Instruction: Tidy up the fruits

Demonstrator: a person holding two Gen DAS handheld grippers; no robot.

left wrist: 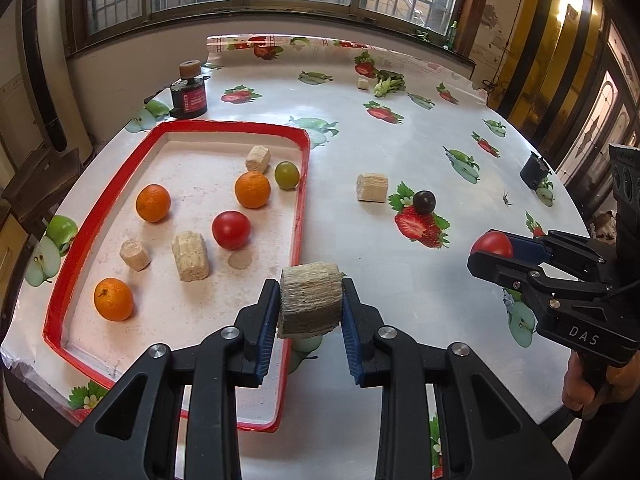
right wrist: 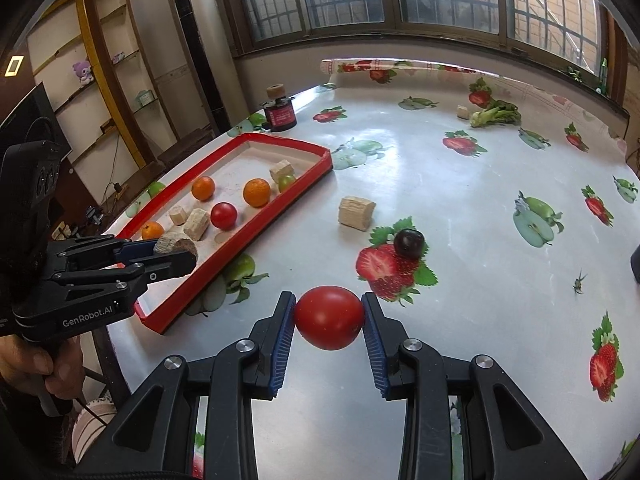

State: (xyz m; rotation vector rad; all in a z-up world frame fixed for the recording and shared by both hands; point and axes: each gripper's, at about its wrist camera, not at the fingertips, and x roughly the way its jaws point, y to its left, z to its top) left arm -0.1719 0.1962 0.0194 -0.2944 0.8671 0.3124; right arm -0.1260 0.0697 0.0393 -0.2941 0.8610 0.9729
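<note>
A smooth, likely soft red tomato (right wrist: 329,317) is clamped across its middle by the right gripper (right wrist: 329,320), while a light, crumbly-looking fibrous block (left wrist: 311,300) is pinched by the left gripper (left wrist: 310,312) above the red tray (left wrist: 298,216).

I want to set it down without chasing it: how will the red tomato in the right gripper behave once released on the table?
The tomato is round and glossy, so it will probably roll on the smooth tablecloth. The right gripper touches only its sides, so it may slip. It looks firm, not squashed.
</note>
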